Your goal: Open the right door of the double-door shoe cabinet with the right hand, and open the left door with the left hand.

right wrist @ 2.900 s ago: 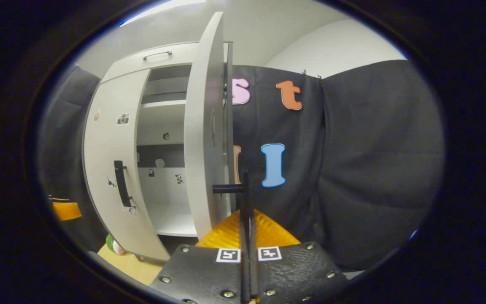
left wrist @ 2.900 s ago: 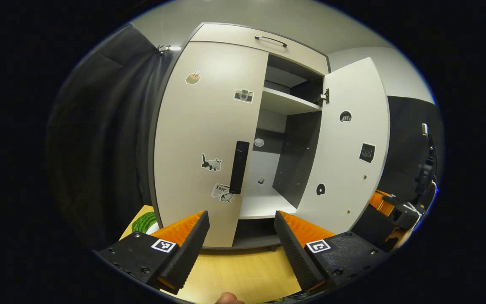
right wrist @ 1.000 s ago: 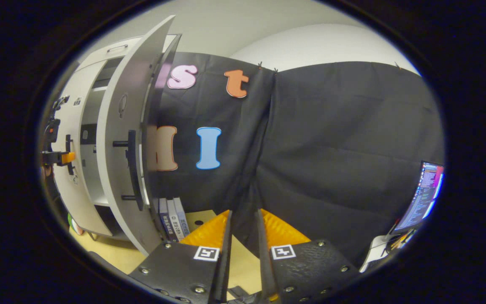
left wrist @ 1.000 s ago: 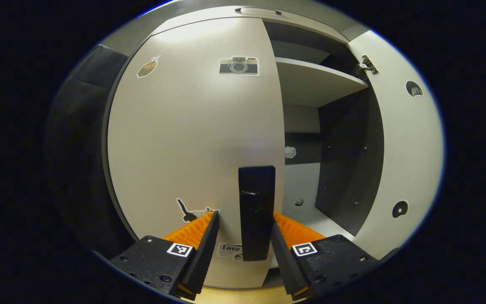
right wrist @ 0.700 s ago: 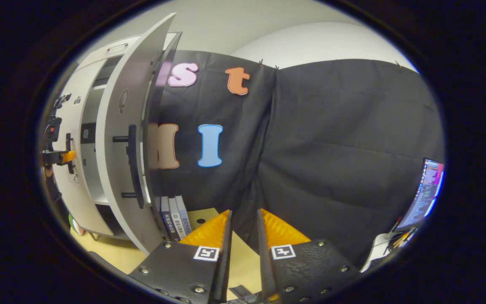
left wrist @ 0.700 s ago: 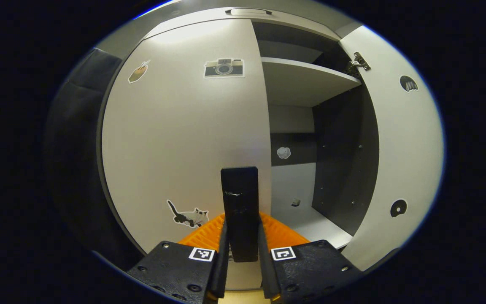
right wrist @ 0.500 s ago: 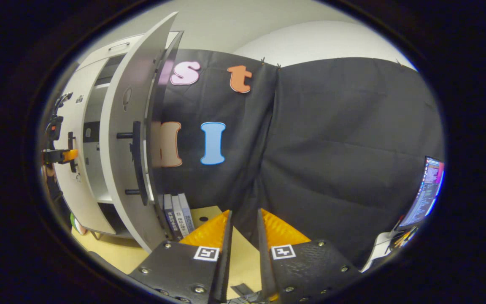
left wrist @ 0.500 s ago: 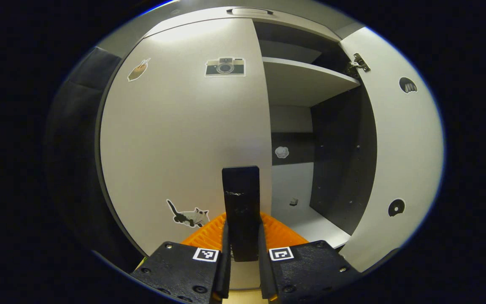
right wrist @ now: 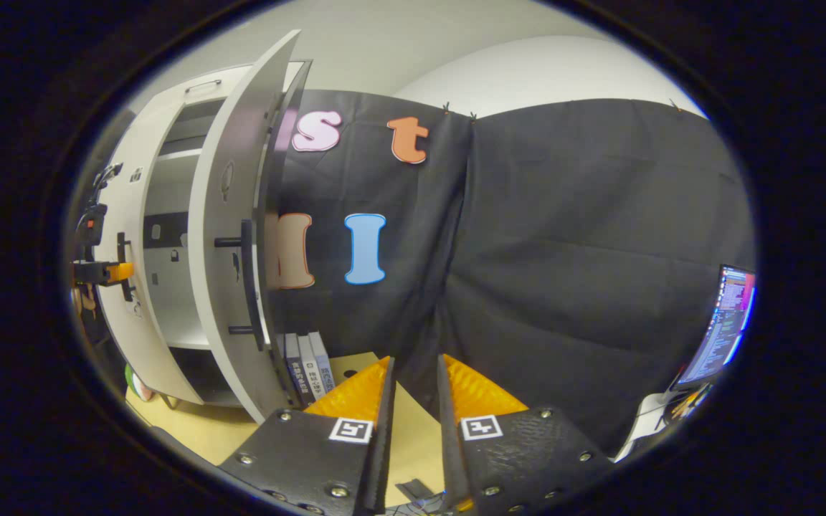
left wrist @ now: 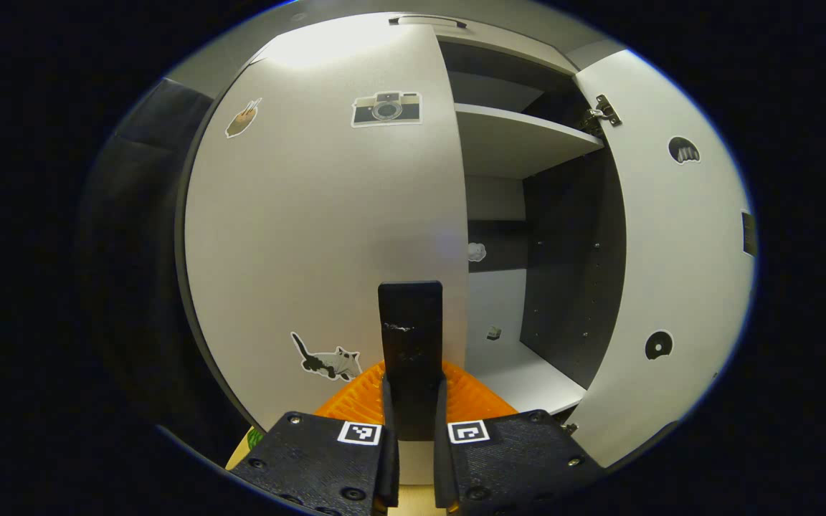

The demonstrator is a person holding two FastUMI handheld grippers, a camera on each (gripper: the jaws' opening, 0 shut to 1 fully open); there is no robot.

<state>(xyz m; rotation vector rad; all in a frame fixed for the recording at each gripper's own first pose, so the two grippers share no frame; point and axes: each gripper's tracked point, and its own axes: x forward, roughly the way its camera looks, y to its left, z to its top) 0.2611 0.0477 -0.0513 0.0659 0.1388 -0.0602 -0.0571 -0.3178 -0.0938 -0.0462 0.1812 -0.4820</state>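
Cabinet handle (left wrist: 411, 351) is sitting clamped between both fingers of the left tongs (left wrist: 413, 408), on the left door (left wrist: 327, 215), which is barely ajar. Pulling should be following the hinge's arc, keeping the grip square. Right tongs (right wrist: 413, 401) are hanging nearly closed, empty, away from the open right door (right wrist: 230, 236).

The shoe cabinet (left wrist: 499, 43) stood pale grey with dark inner walls. Its left door (left wrist: 327, 222) looked nearly closed, bearing a camera sticker (left wrist: 386, 109), a cat sticker (left wrist: 327, 358) and a tall black handle (left wrist: 411, 337) at its free edge. The left hand-held gripper (left wrist: 411, 412) had both fingers pressed on that handle's lower part. The right door (left wrist: 671, 251) stood swung wide open, small dark stickers on its inner face, its own black handle (right wrist: 247, 283) untouched on the outside. Inside, a pale shelf (left wrist: 520, 140) sat above an open compartment.
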